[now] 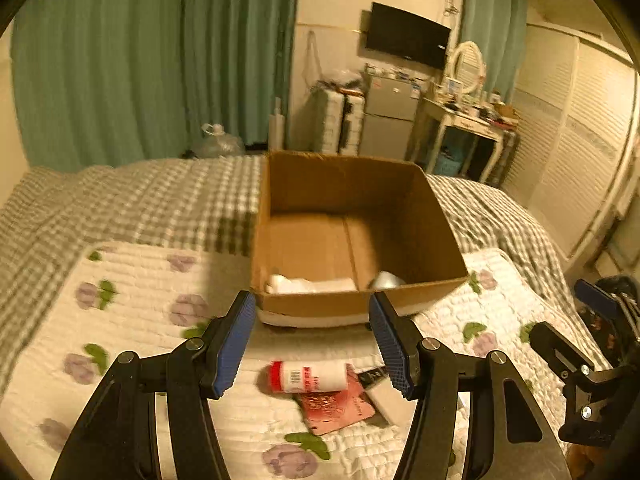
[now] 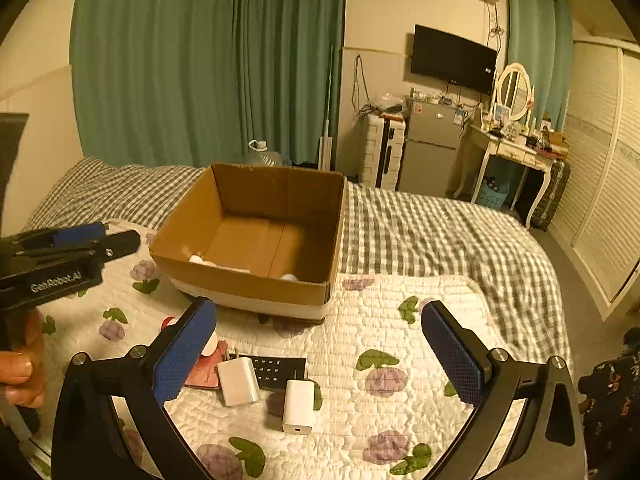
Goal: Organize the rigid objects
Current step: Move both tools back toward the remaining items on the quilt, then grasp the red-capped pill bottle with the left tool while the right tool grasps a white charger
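My left gripper (image 1: 312, 344) is open and holds nothing; it hovers over a white bottle with a red cap (image 1: 308, 376) that lies on a red booklet (image 1: 336, 408). My right gripper (image 2: 318, 356) is also open and holds nothing, above two white chargers (image 2: 238, 386) (image 2: 299, 406) and a black remote (image 2: 280, 370) on the flowered quilt (image 2: 380, 328). Just beyond them stands an open cardboard box (image 2: 256, 232) with white items (image 1: 308, 284) at its near wall. The bottle (image 2: 210, 344) is mostly hidden behind my right gripper's left finger.
The box sits on a bed with a grey checked cover (image 2: 440, 232). A hand (image 2: 20, 372) holds the left gripper (image 2: 120, 236) at the left edge. Green curtains (image 2: 200, 60), a small fridge (image 2: 432, 148) and a dressing table (image 2: 516, 152) stand beyond the bed.
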Demonstrator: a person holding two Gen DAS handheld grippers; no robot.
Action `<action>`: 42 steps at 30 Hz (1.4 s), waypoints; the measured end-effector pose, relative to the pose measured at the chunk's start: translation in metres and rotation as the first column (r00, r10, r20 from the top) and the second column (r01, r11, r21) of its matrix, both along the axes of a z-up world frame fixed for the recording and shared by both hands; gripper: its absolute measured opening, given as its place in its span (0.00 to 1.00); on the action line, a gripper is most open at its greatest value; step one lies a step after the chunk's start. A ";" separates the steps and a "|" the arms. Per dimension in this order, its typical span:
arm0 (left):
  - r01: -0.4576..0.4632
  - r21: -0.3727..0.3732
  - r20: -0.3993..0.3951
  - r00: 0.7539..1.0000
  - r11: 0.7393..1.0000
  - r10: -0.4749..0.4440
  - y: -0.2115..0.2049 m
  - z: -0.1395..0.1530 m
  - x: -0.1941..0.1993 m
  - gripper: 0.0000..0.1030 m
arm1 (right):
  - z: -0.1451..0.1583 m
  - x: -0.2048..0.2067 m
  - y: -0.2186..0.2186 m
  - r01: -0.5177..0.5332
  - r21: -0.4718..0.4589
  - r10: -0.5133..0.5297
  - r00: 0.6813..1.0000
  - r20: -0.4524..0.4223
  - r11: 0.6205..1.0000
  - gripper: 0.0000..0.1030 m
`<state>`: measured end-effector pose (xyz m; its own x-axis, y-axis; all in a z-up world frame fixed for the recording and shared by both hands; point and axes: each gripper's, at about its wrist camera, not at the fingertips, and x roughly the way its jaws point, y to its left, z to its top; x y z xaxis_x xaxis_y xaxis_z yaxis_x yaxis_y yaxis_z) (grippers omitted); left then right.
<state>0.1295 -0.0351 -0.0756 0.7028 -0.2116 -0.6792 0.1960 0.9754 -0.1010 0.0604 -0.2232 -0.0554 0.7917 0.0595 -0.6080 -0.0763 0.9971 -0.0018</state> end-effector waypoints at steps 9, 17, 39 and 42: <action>0.037 0.016 -0.107 0.994 0.999 -0.035 -0.005 -0.051 0.017 0.60 | -0.040 0.014 -0.003 -0.002 0.031 0.005 0.997 -0.083 1.000 1.00; 0.087 0.044 -0.212 0.974 0.995 -0.076 -0.010 -0.094 0.025 0.60 | -0.074 0.024 0.000 0.001 0.028 0.003 0.988 -0.155 1.000 1.00; -0.001 -0.099 -0.358 0.933 0.995 -0.035 0.011 -0.145 0.067 0.70 | -0.151 0.041 0.010 -0.036 0.045 0.050 0.932 -0.360 0.998 0.97; -0.006 -0.083 -0.354 0.935 0.997 -0.024 0.012 -0.144 0.063 0.68 | -0.151 0.040 0.010 -0.041 0.053 0.057 0.933 -0.356 0.998 0.93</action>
